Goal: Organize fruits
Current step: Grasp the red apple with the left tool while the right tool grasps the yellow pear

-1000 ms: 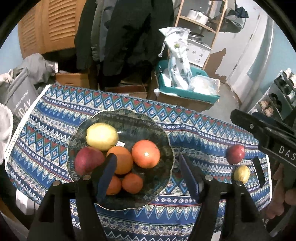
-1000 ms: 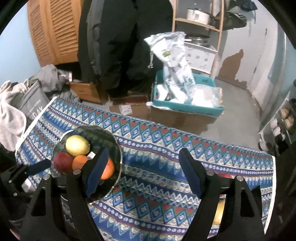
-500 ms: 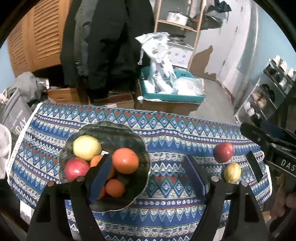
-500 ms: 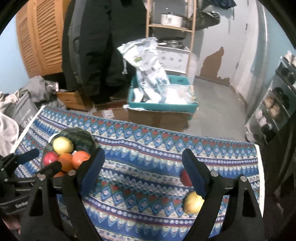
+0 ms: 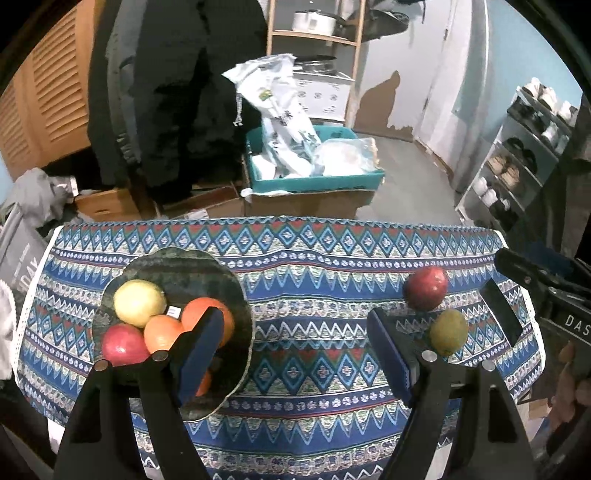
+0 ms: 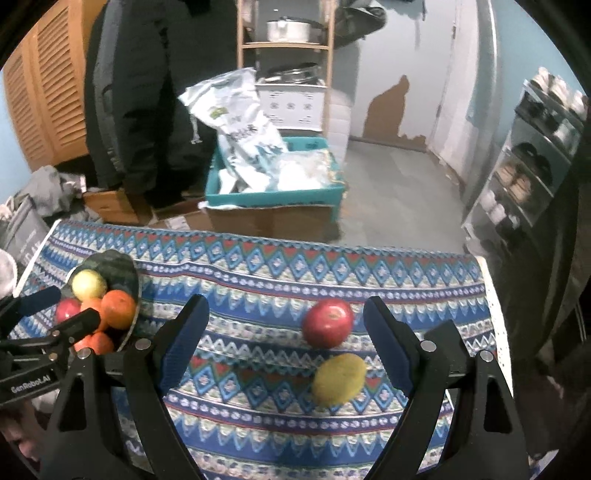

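Room: cluttered storeroom with louvred wooden doors, dark coats hanging, a wooden shelf [image 5: 314, 33] holding a pot, and a shoe rack on the right.
Table: covered by a blue patterned cloth [image 5: 314, 295] that fills the lower half of both views.
Crate: teal crate [image 5: 314, 181] on a cardboard box behind the table, stuffed with white bags.
Plate: dark scalloped plate [image 5: 192, 266] on the cloth's left side, holding a pile of fruit.
Plate fruit: a lemon [image 5: 138, 302] at the back, a red apple [image 5: 123, 345] at the left front, and oranges [image 5: 207, 317] beside them, all touching.
Loose apple: red apple [image 6: 328, 323] on the cloth toward the right, well apart from the plate.
Loose lemon: yellow-green lemon [image 6: 339, 378] just in front of the loose apple, very near it.
Right gripper: right gripper [image 6: 284, 347] spread wide and empty above the cloth; the loose apple and loose lemon sit between its fingers, closer to the right-hand one, touching neither.
Right pose: tilted down and forward at the cloth; in the left wrist view it enters from the right edge, with part of a hand below it.
Left gripper: left gripper [image 5: 295, 350] also spread wide and empty, with bare cloth between its fingers.
Left pose: its left finger overlaps the plate's near right side, its right finger stands just left of the loose lemon.
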Demonstrator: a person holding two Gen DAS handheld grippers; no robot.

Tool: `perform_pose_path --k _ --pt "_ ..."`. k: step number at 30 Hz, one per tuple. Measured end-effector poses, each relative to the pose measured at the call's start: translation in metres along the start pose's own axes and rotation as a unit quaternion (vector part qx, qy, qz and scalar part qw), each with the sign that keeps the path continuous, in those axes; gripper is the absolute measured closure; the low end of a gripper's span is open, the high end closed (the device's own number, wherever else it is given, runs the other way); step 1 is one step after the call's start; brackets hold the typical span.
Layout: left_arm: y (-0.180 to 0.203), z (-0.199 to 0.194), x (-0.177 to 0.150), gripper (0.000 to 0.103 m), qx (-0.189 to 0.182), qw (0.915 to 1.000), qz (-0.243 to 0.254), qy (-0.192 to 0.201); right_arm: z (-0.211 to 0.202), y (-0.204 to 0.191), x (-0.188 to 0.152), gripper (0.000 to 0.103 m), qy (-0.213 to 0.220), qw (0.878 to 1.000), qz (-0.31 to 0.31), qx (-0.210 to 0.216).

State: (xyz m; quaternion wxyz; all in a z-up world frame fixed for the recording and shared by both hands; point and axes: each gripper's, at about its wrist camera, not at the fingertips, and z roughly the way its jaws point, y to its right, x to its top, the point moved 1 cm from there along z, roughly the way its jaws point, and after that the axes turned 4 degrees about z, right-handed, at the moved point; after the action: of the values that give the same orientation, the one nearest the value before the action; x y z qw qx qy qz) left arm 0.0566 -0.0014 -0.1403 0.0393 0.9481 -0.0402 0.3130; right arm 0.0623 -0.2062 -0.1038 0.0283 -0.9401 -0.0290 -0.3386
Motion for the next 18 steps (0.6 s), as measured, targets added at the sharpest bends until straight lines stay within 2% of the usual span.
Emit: perform_pose_path --k 9,18 --pt "0.03 0.021 0.0 0.022 -0.005 0.9994 0.027 -0.019 0.019 0.046 -0.018 0.018 -0.035 0.998 0.043 -0.013" --pt "0.056 0.048 -0.005 0.022 0.0 0.9974 0.054 -0.047 0.052 0.073 -0.042 0.018 -0.081 0.994 0.064 -0.026"
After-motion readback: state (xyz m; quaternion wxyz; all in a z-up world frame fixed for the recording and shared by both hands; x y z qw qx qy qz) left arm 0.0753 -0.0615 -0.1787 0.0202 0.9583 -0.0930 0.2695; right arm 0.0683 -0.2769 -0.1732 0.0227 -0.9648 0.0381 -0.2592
